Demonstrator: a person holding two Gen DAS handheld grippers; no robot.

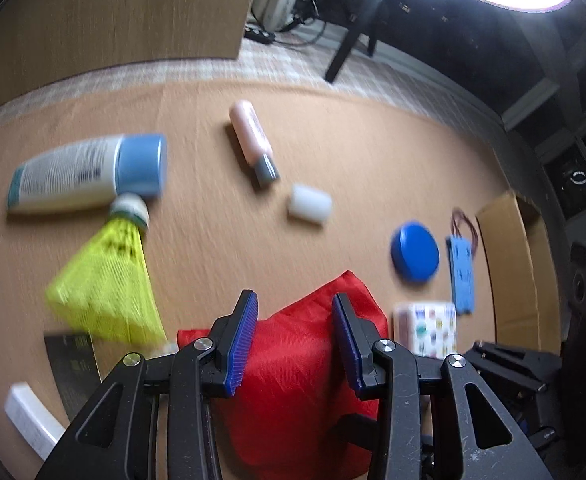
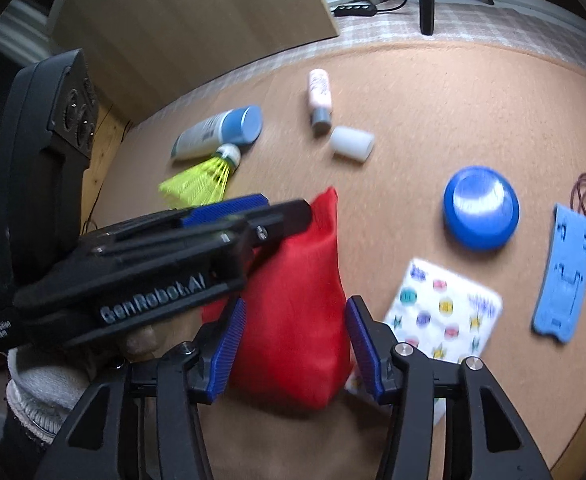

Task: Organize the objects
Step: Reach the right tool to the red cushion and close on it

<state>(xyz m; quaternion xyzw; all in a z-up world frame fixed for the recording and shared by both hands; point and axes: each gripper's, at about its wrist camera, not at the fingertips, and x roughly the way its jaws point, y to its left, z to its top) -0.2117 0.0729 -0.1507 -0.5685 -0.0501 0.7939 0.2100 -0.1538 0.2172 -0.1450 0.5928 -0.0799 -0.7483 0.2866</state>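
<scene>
Red bag (image 2: 293, 300): middle of the tan table (image 2: 413, 100), low in both views, standing up with one pointed corner at the top.
Long way of the bag: bottom to top of the frame in the right wrist view, from the wide base up to the corner.
Left gripper (image 1: 295, 338): blue pads on each side of the bag's upper part, half closed. Cannot tell if the pads press on the cloth.
Same gripper from the other side (image 2: 249, 210): coming in from the left of the frame, tip right at the bag's top corner.
Right gripper (image 2: 295, 342): pads on each side of the bag's wide lower part, half closed, very close to the cloth. Cannot tell if squeezing yet.
Nearer hand: both about the same, left at the top, right at the bottom.
What matters next: bag straight ahead between both pairs of pads, so probably only a squeeze left before a lift.
Other things: yellow shuttlecock (image 1: 109, 280) and white tube with blue cap (image 1: 89, 174) at the left, pink bottle (image 1: 253, 140) higher up, blue round lid (image 2: 481, 212) and dotted packet (image 2: 441, 316) at the right.
</scene>
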